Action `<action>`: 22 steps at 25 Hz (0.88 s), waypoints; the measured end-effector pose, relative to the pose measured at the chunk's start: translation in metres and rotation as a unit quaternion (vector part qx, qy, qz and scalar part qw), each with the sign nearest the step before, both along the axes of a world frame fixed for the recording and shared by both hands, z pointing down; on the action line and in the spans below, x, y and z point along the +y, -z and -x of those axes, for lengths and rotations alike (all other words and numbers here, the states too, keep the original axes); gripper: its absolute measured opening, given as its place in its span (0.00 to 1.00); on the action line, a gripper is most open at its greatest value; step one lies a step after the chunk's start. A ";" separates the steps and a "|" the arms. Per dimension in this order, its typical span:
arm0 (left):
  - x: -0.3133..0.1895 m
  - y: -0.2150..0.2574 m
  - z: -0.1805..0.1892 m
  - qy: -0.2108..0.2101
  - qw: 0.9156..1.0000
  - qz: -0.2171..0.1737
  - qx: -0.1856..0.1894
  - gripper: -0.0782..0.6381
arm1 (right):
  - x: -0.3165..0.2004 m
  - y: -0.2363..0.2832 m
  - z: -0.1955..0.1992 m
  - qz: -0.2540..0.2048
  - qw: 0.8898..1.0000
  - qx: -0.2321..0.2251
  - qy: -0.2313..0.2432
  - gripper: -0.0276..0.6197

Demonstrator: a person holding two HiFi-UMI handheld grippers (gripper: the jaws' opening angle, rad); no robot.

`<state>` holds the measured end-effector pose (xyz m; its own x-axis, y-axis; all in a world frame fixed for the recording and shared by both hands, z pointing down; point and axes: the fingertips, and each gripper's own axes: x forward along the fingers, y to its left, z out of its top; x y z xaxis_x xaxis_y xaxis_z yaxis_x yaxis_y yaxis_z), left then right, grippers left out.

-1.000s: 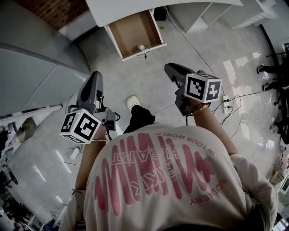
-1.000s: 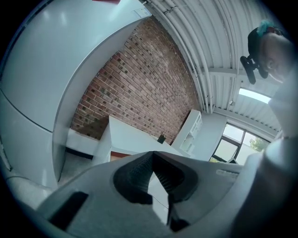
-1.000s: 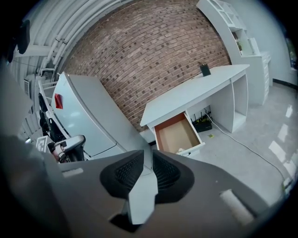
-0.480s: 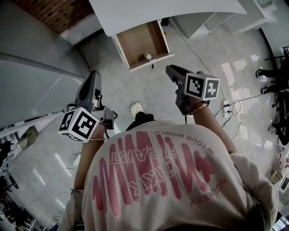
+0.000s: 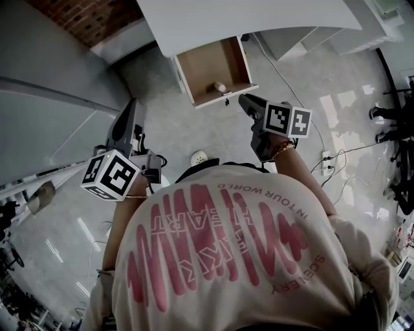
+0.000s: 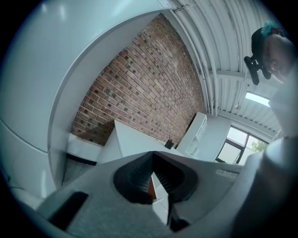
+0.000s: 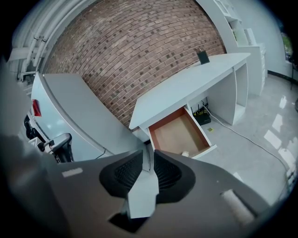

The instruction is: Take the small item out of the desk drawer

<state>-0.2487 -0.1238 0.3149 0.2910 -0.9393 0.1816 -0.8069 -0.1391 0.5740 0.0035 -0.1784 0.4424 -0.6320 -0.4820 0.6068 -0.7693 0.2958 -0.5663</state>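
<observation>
The white desk (image 5: 246, 16) has its brown-lined drawer (image 5: 217, 64) pulled open. A small pale item (image 5: 220, 86) lies near the drawer's front wall, and it also shows in the right gripper view as the small item (image 7: 185, 154) inside the drawer (image 7: 179, 132). My right gripper (image 5: 244, 99) hovers just right of the drawer's front corner, above the floor. Its jaws (image 7: 148, 155) are opening, a narrow gap between them and nothing in it. My left gripper (image 5: 132, 105) hangs to the drawer's left, away from it. In its own view the left gripper (image 6: 152, 155) has its tips together and holds nothing.
A curved grey partition (image 5: 52, 97) runs along the left. A brick wall (image 7: 139, 56) stands behind the desk. Cables and a power strip (image 5: 323, 150) lie on the floor at right. White shelving (image 5: 304, 29) stands beside the desk. My shoe (image 5: 199, 157) is below the drawer.
The desk and open drawer have come nearer and shifted right and down in the head view. Both grippers now sit closer to the drawer, the right one almost at its front corner.
</observation>
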 end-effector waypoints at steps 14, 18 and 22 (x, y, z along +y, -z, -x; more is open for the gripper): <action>-0.031 -0.014 -0.012 0.016 1.000 0.009 0.015 0.11 | -0.020 -0.037 0.001 0.032 0.997 0.042 0.047 0.19; -0.039 -0.018 -0.022 0.044 0.999 0.025 0.013 0.11 | -0.039 -0.051 -0.003 0.046 0.994 0.053 0.086 0.19; -0.046 -0.022 -0.027 0.084 0.995 0.044 0.013 0.11 | -0.067 -0.070 -0.002 0.062 0.987 0.072 0.128 0.20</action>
<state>-0.2221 -0.1699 0.3364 0.1358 -0.9562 0.2593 -0.7998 0.0486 0.5983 0.0060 -0.2458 0.5123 -0.6266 -0.2339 0.7434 -0.7536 0.4251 -0.5015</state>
